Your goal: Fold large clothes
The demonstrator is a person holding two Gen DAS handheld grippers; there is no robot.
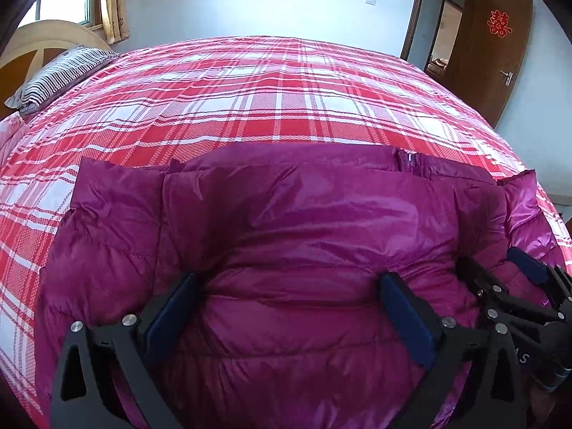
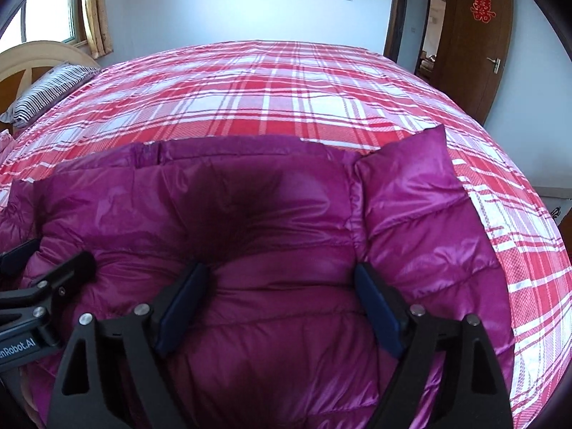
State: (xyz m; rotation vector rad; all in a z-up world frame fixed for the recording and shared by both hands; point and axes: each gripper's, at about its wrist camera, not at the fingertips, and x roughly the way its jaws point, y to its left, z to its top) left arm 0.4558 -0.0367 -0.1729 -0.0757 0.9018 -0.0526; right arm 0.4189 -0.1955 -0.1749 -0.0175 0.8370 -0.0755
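A magenta puffer jacket [image 1: 286, 236] lies spread on the plaid bedspread [image 1: 271, 107], at the near edge of the bed, its zipper [image 1: 405, 160] showing at its far hem. Both tools hang over the jacket, side by side. The left gripper [image 1: 289, 296] stands with its jaws wide apart, the padded fabric bulging between them but not pinched. The right gripper [image 2: 282, 286] is likewise spread open above the jacket, nothing clamped; it also shows at the right edge of the left wrist view [image 1: 500, 268].

Judging from this, a fold has been laid down or is about to be taken up: the jacket's body looks doubled into a thick bundle, with one sleeve or side panel [image 2: 414, 193] lying out past the jacket's right flank (the exact layering cannot be read from these views). The next move likely calls for each pair of jaws to settle on an edge of the jacket, bite through slippery, puffy layers, and carry that edge across the body without letting the shiny shell slide free. A shallow bite would probably slip.

Beyond the jacket the bedspread is smooth and bare. A striped pillow [image 1: 60, 75] sits far to the jacket's left, against a curved headboard [image 1: 46, 35], with a curtained window [image 1: 107, 0] above. Far off to the jacket's right stands an open wooden door [image 1: 500, 46] bearing a red paper emblem [image 1: 499, 23].
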